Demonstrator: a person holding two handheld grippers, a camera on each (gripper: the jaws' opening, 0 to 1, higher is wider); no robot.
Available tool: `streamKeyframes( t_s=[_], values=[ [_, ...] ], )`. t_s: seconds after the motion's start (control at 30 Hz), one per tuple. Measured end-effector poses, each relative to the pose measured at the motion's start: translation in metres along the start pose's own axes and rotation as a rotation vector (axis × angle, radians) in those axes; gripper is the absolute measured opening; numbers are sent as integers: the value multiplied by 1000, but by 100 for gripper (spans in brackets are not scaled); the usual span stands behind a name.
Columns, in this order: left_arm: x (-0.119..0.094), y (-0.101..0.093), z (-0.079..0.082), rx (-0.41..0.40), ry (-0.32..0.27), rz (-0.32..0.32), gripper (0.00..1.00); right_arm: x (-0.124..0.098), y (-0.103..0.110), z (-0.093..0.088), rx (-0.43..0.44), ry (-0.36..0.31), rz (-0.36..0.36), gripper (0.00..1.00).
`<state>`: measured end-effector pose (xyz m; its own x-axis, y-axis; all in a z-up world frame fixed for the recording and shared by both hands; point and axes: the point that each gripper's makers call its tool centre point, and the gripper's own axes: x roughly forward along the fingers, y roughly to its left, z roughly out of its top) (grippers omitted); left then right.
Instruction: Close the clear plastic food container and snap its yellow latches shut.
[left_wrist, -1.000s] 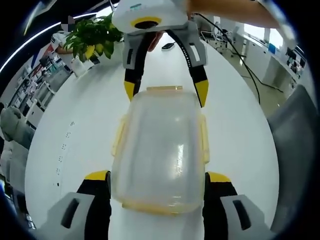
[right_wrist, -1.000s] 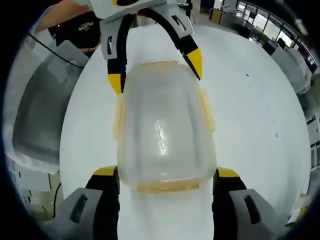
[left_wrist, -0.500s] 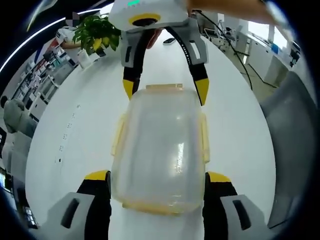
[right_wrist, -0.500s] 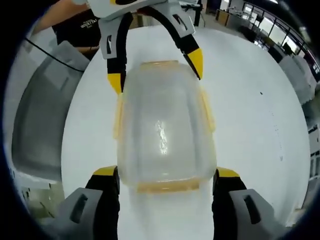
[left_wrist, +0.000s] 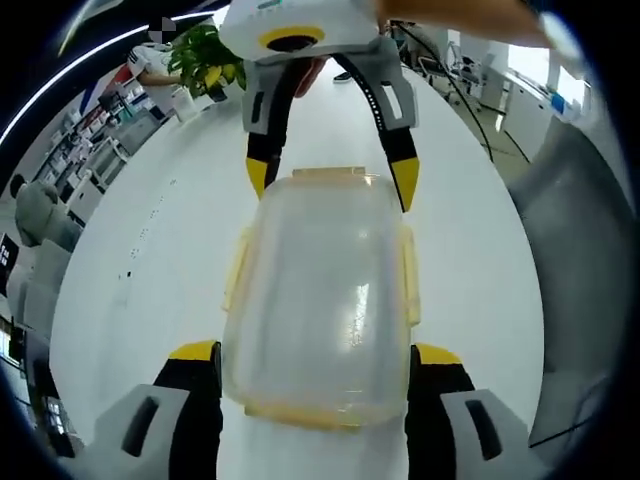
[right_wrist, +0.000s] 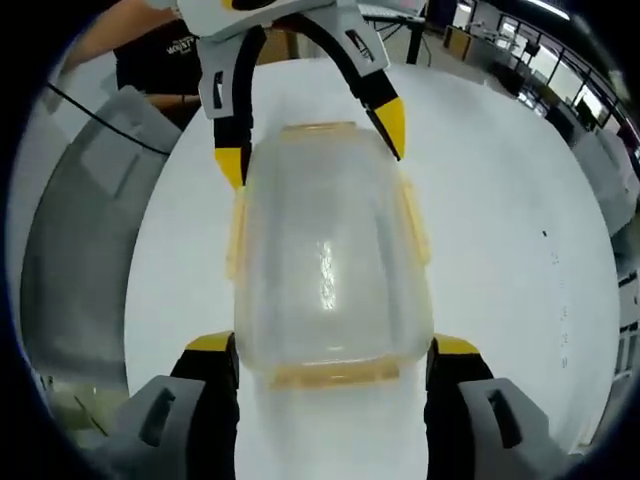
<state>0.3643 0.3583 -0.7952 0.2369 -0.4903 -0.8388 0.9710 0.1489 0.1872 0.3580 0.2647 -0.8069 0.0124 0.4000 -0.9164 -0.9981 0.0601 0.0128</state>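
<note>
A clear plastic food container (left_wrist: 318, 305) with its lid on sat on a round white table (left_wrist: 150, 260), held end to end between two handheld grippers. In the left gripper view, the left gripper (left_wrist: 315, 362) straddled the near end of the box, its yellow-tipped jaws spread wide and pressed against the container's two sides, while the right gripper (left_wrist: 328, 185) met the far end from the opposite direction, its jaws likewise parted around the corners. The right gripper view showed the same arrangement mirrored: the right gripper (right_wrist: 335, 355) flanked the near end and the left gripper (right_wrist: 310, 135) bracketed the far one. Yellow latches (left_wrist: 408, 275) lay along the long sides and at both short ends of the lid; whether they were snapped down could not be told. A potted plant (left_wrist: 205, 60) stood at the table's far edge, and a grey chair (right_wrist: 85, 250) sat beside the table.
</note>
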Motion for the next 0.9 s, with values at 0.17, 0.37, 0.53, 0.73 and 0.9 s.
streamKeyframes(
  t_s=[0.17,0.37,0.53,0.73,0.9],
  values=[
    [-4,-3,-6,5,0,-2,71,3,5,7,5,3,-4,74],
    [-4,-4,-6,19,2,-7,71,2,8,6,19,11,-13,74],
    [-4,-4,-6,30,-1,-11,72,2,9,6,33,13,-24,74],
    [-3,-4,-6,39,-5,-20,72,2,9,5,37,18,-27,74],
    [-1,-3,-5,49,2,-31,73,2,7,5,33,37,-23,74]
  ],
)
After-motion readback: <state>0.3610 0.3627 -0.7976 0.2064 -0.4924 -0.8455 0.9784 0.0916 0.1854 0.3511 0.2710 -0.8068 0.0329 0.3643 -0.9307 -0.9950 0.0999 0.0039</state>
